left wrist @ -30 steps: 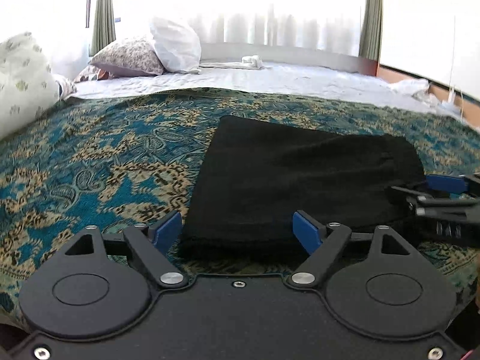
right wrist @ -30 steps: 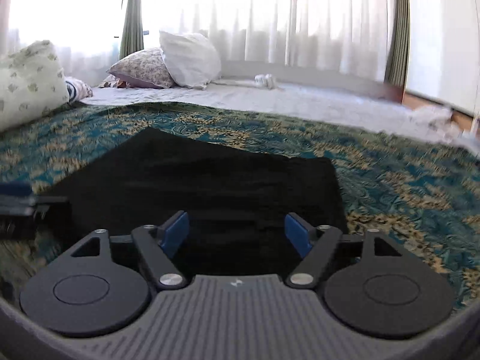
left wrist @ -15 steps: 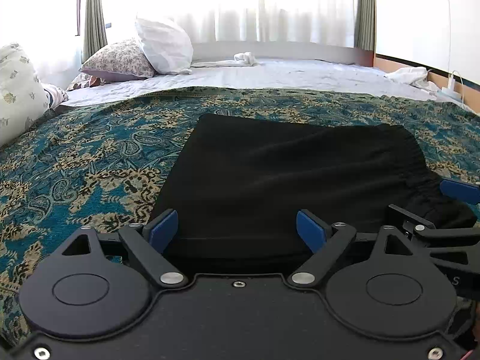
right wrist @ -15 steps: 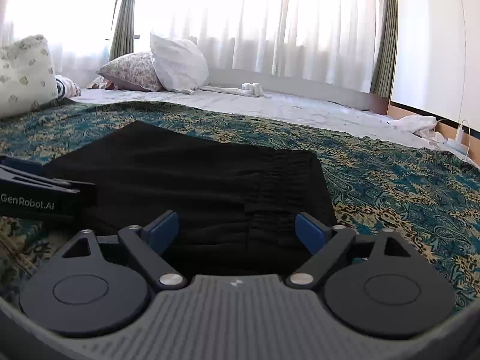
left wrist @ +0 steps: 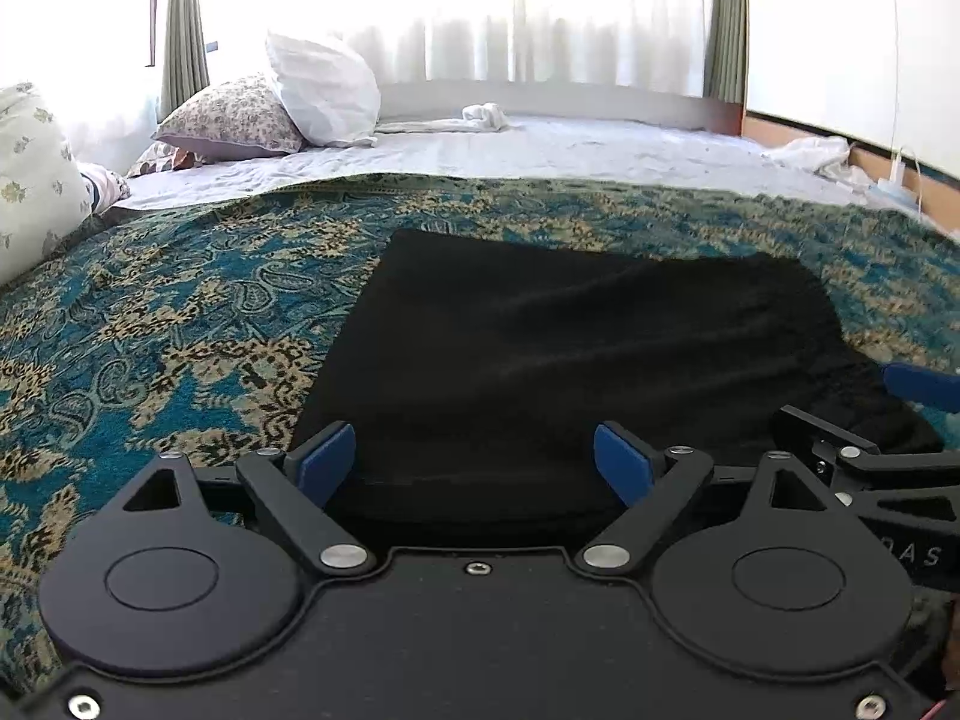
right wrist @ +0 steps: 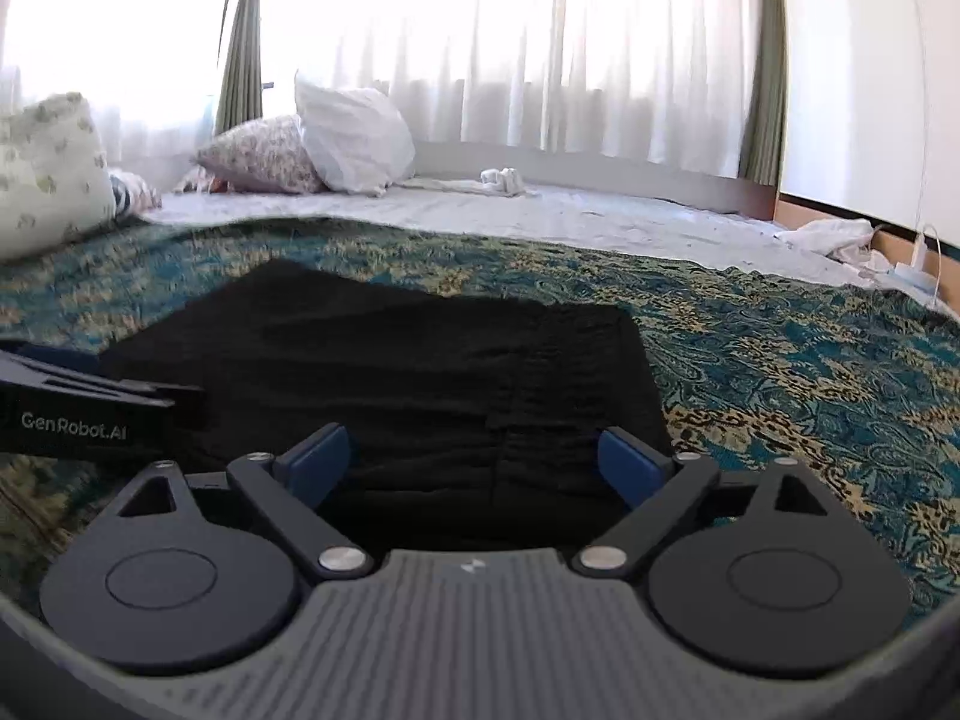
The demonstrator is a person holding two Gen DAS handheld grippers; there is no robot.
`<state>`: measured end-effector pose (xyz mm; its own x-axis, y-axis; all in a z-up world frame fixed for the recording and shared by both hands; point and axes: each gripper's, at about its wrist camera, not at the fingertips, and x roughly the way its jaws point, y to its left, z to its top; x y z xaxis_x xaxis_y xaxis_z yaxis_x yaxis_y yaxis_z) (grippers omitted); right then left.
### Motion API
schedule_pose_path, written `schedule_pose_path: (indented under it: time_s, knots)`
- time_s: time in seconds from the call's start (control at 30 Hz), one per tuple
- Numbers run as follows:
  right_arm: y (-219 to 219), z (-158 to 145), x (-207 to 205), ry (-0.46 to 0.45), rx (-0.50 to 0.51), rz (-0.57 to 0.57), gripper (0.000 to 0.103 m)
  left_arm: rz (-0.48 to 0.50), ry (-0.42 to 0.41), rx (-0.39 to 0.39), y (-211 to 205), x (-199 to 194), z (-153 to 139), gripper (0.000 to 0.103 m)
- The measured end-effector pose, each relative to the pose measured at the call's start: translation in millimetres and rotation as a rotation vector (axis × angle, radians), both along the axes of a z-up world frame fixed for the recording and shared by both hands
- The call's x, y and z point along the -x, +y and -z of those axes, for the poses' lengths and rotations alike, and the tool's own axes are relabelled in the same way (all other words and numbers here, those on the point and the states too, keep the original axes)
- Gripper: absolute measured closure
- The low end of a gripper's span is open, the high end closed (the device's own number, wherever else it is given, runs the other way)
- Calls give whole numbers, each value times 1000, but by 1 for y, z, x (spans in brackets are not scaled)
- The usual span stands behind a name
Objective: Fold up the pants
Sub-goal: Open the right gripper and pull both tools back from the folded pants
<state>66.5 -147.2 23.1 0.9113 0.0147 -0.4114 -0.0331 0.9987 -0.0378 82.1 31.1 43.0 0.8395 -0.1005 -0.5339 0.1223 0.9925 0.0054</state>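
The black pants lie folded into a flat rectangle on the patterned blanket, gathered waistband to the right. My left gripper hovers at their near edge, open, its blue pads clear of the cloth. In the right wrist view the pants fill the middle. My right gripper stands over their near right part with its jaws opening and nothing pinched between the pads. The right gripper's fingers show at the right edge of the left wrist view. A left gripper finger enters the right wrist view from the left.
Beyond the blanket stretches a white sheet with pillows at the far left and a small white cloth. A floral cushion sits at the left. Curtains and a wall close off the back; crumpled white fabric lies far right.
Both grippers' jaws have spread wider. Both views have tilted up a little, showing more curtain. The pants stay flat on the blanket.
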Motion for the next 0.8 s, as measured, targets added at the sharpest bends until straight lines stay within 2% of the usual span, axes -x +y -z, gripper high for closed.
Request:
schedule_pose_path:
  time_s: [0.17,0.3,0.8]
  knots:
    - [-3,-10,15,-1,-15,12,3,-15,-25,33,7,21,-13,11]
    - [-1,-11,27,15,-22,7,0,-12,-36,28,8,37,-18,3]
    - [-1,1,45,97,-22,26,0,-18,66,42,1,56,2,1]
